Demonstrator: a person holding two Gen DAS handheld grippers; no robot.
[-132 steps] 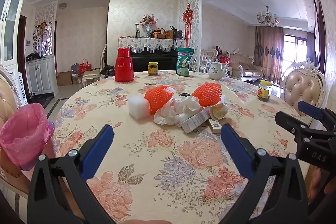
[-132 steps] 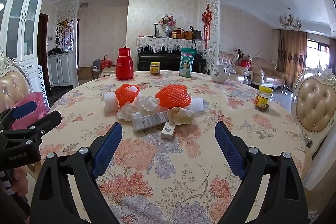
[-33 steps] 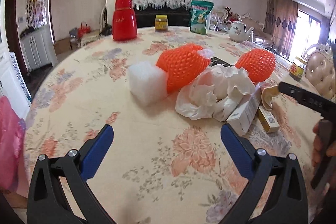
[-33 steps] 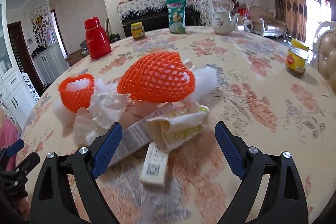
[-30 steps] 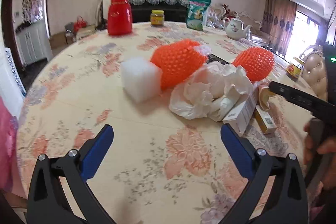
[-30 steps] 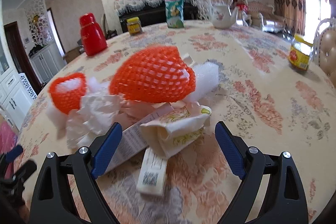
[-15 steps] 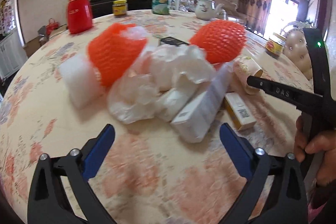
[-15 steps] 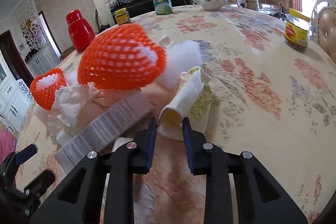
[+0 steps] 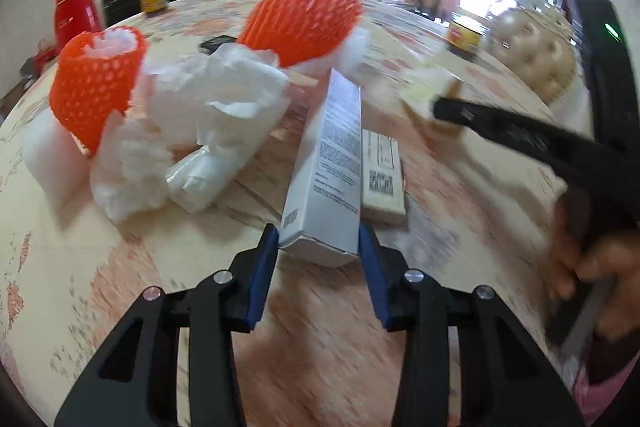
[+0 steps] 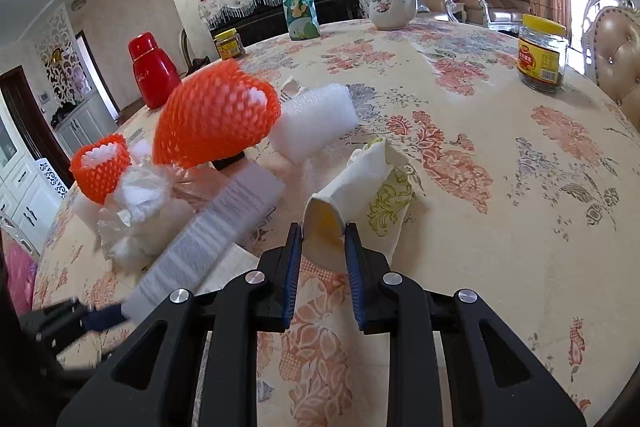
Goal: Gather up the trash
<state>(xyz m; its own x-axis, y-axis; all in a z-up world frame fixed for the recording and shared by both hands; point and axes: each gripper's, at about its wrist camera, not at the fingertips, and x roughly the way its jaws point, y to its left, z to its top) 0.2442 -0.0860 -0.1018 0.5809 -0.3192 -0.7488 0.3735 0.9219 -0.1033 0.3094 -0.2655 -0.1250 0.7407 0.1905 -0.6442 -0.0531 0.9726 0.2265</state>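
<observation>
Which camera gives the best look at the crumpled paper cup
The right wrist view. The paper cup lies sharp and central there, its open end between the jaws of the right gripper. In the left wrist view the cup is only a small, blurred shape at that gripper's tip.

Motion blurs the left wrist view: the right gripper (image 9: pixel 444 113) and the hand (image 9: pixel 592 267) holding it smear. The long white box (image 10: pixel 208 239) blurs too, its print unreadable.
</observation>
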